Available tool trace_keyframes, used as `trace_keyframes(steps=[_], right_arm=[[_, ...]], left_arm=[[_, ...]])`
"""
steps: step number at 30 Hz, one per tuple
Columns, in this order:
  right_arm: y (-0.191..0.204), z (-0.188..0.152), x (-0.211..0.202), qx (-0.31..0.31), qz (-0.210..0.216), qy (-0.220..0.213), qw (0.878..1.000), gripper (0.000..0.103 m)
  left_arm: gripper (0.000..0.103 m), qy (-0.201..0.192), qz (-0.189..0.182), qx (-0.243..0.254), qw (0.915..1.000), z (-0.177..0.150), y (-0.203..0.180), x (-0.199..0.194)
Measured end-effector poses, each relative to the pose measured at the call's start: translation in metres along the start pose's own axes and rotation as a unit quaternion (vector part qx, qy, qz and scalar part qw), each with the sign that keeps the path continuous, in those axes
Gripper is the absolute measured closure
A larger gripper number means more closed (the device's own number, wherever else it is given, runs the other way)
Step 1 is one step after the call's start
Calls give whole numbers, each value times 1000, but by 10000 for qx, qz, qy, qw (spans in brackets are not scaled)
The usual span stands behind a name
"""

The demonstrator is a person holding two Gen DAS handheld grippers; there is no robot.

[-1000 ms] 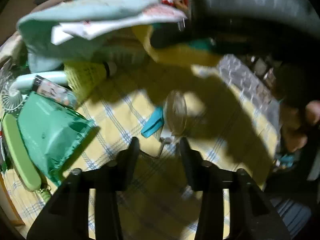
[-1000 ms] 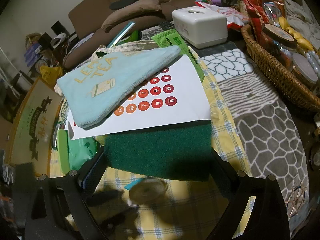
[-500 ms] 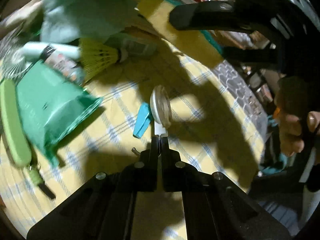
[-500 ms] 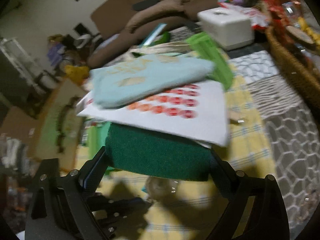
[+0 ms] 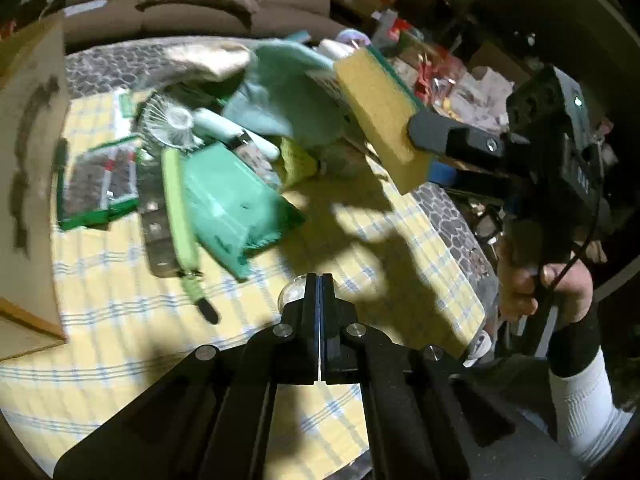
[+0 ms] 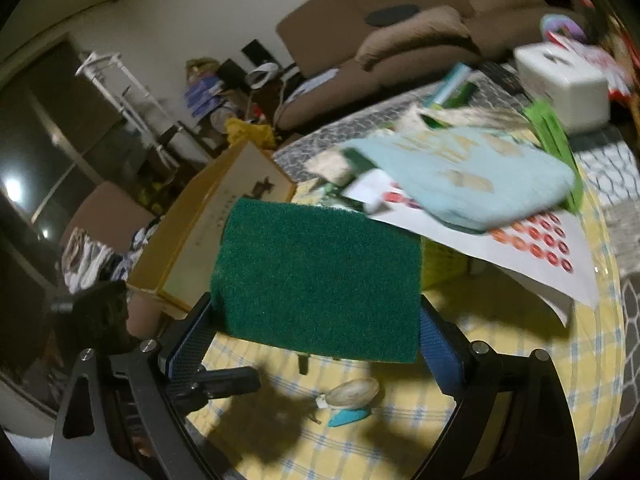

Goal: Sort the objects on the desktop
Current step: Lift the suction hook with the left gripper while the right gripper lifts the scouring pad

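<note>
Left wrist view: the left gripper (image 5: 321, 280) has its jaws pressed together, with a round clear disc (image 5: 291, 293) peeking out just behind the tips, above the yellow checked cloth (image 5: 120, 344) on the table; whether it is pinched cannot be told. To the upper right, the right gripper (image 5: 420, 136) clamps a yellow sponge (image 5: 380, 116), held above the table.

Right wrist view: the right gripper (image 6: 320, 316) grips the sponge (image 6: 320, 280) by its sides, green scouring face up. Below it, the disc (image 6: 354, 392) lies on the cloth beside a blue clip (image 6: 348, 417).
</note>
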State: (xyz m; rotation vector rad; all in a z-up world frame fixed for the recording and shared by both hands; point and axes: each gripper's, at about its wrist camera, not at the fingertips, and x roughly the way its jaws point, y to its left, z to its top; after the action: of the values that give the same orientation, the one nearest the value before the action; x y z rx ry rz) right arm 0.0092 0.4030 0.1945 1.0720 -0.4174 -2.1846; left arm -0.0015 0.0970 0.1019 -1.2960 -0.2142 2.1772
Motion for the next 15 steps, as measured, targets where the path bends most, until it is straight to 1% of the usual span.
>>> trace_keyframes(steps=[3, 7, 8, 9, 10, 11, 12, 15], right_arm=[[11, 0, 11, -90, -122, 106, 9998, 8], [18, -2, 24, -181, -317, 257, 9990, 8], [20, -2, 26, -195, -338, 281, 9988, 8], [20, -3, 27, -202, -341, 291, 9988, 8], [21, -4, 28, -210, -339, 308, 9987, 8], [22, -4, 28, -219, -336, 319, 9987, 8], [23, -5, 29, -233, -330, 323, 9987, 8], [22, -5, 30, -225, -337, 355, 9986, 8]], left_arm=[[103, 68, 115, 27, 9999, -4, 8, -4], [100, 310, 349, 115, 9988, -18, 11, 13], [98, 355, 371, 146, 9986, -23, 10, 20], [92, 409, 390, 182, 9982, -26, 10, 27], [88, 445, 416, 221, 9979, -29, 9, 35], [82, 472, 424, 255, 9977, -32, 7, 40], [79, 508, 447, 287, 9973, -33, 6, 46], [79, 644, 554, 455, 9953, -37, 0, 63]])
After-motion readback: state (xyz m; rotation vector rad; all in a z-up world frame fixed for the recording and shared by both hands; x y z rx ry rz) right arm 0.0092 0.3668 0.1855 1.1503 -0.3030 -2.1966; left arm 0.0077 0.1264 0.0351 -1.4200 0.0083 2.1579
